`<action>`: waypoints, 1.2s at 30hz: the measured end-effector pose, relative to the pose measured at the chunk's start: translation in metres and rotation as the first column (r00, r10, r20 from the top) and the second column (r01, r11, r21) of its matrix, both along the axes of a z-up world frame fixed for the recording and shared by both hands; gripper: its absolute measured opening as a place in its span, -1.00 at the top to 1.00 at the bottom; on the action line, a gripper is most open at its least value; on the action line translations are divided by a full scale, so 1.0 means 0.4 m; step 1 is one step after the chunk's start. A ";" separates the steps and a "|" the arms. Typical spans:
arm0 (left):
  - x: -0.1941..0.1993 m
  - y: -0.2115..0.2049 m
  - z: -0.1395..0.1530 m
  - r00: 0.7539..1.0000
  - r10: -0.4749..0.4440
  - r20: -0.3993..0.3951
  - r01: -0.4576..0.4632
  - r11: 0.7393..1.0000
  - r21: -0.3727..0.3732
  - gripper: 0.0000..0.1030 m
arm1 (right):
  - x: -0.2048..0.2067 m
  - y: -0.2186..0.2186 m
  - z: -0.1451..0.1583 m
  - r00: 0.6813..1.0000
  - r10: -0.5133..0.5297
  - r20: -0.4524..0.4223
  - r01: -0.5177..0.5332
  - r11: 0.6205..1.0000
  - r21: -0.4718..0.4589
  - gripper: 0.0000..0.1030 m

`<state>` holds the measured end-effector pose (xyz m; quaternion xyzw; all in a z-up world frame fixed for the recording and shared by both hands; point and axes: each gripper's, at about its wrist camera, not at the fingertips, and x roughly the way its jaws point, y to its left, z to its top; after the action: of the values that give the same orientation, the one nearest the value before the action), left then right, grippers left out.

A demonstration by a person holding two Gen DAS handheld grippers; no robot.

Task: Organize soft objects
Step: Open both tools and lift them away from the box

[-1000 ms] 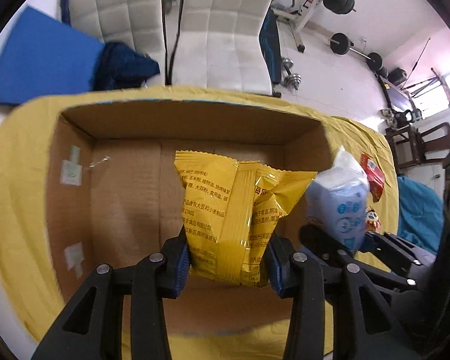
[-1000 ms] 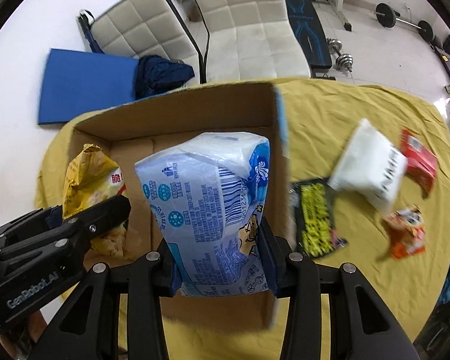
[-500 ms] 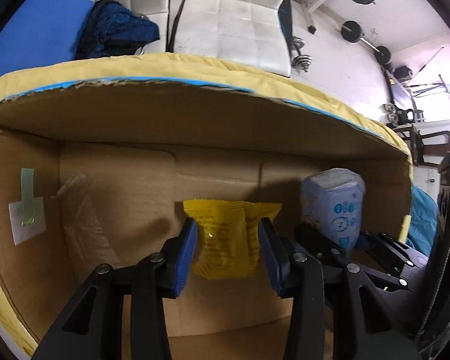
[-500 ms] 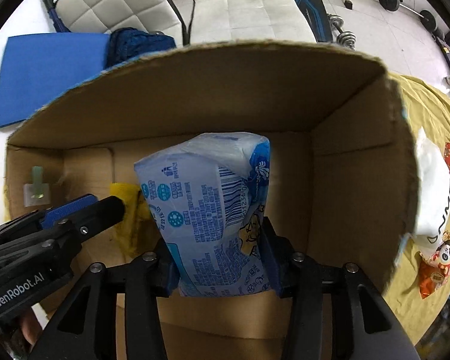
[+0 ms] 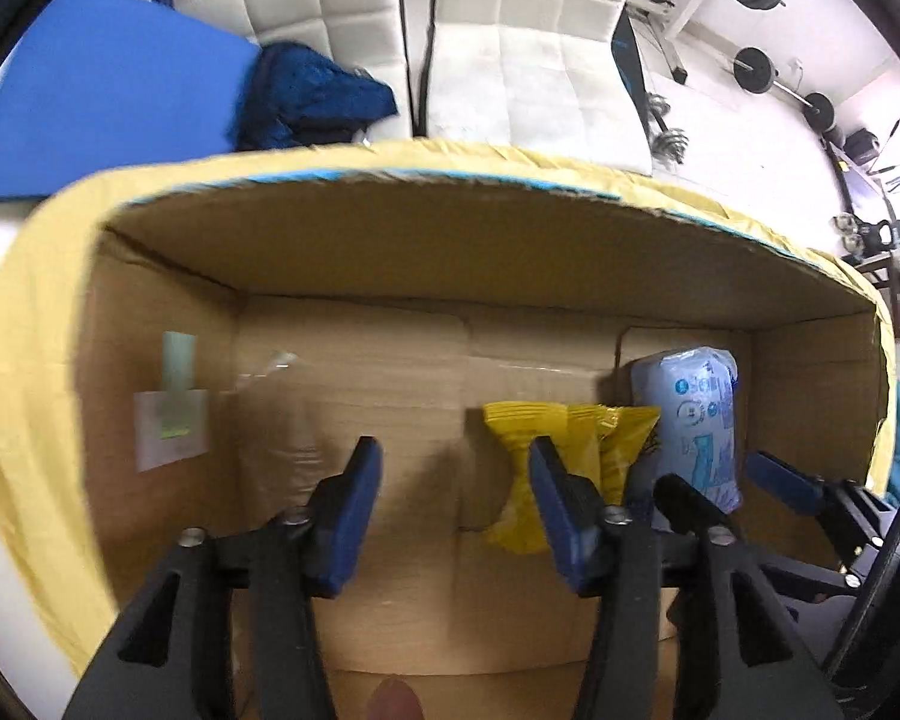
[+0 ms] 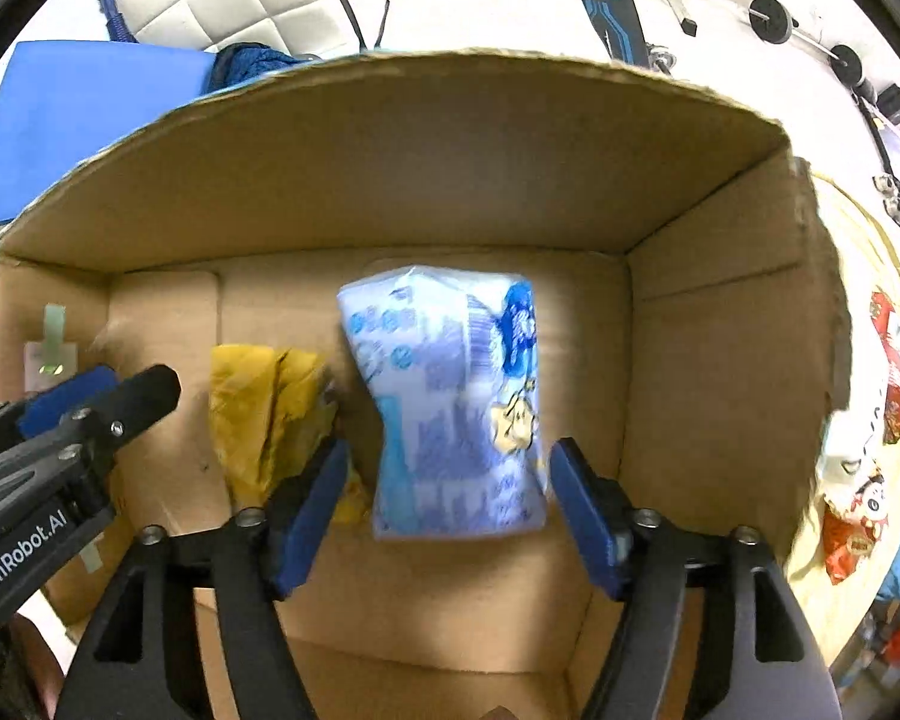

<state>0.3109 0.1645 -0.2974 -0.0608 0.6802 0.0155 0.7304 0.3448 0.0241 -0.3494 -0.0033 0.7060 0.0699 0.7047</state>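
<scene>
A cardboard box (image 5: 360,252) (image 6: 426,138) fills both views. A yellow snack bag (image 5: 576,432) (image 6: 264,414) lies on the box floor. A blue-and-white tissue pack (image 5: 696,414) (image 6: 450,396) lies next to it on the right. My left gripper (image 5: 456,498) is open and empty, just left of the yellow bag. My right gripper (image 6: 444,498) is open around the near end of the tissue pack, with gaps on both sides. The left gripper also shows in the right wrist view (image 6: 90,402).
The box stands on a yellow tablecloth (image 5: 24,312). Right of the box lie a white pack (image 6: 840,450) and red snack bags (image 6: 894,360). White chairs (image 5: 540,30), a blue mat (image 5: 90,90) and gym weights (image 5: 756,66) are beyond the table.
Both grippers have opened and let go inside the box. The yellow bag and the tissue pack now lie on the box floor. The left gripper has shifted left of the bag.
</scene>
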 end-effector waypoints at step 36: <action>-0.413 -0.065 0.430 0.932 -0.047 0.360 0.021 0.997 0.075 -0.82 | -0.435 -0.144 0.473 0.957 -0.061 0.283 0.040 0.996 0.078 -1.00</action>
<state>0.1457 0.1387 -0.1255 -0.0254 0.5342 0.0150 0.8449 0.1706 -0.0335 -0.1601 0.0298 0.5942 0.0759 0.8001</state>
